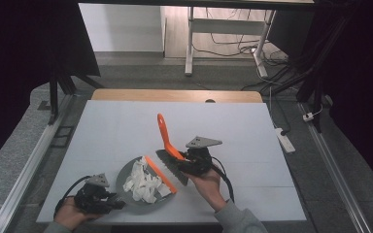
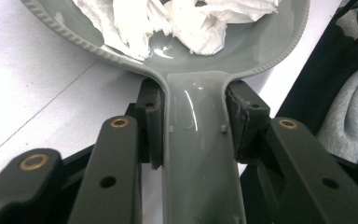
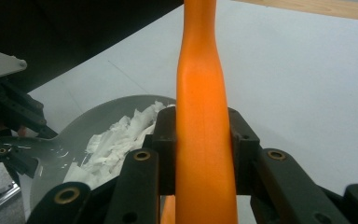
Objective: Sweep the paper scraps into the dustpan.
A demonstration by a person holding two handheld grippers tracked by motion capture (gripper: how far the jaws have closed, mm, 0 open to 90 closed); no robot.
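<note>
A grey dustpan [image 1: 125,175] with an orange front lip [image 1: 161,174] lies near the table's front edge, holding white paper scraps [image 1: 143,182]. My left gripper [image 1: 119,204] is shut on its grey handle [image 2: 198,154], and the pads press both sides just below the pan [image 2: 214,56] and scraps [image 2: 186,23]. My right gripper [image 1: 180,157] is shut on the orange handle [image 3: 200,84] of a brush [image 1: 163,130]. The handle points up and away, and the grey bristle head [image 1: 172,168] hangs beside the pan's right edge. The right gripper view also shows the pan [image 3: 74,135] and scraps [image 3: 116,135].
The white table [image 1: 126,126] ends in a wooden strip [image 1: 175,95] at the far side. A power strip [image 1: 286,141] lies on the floor to the right, with desk legs and cables beyond. The left gripper's body [image 3: 4,116] appears in the right gripper view.
</note>
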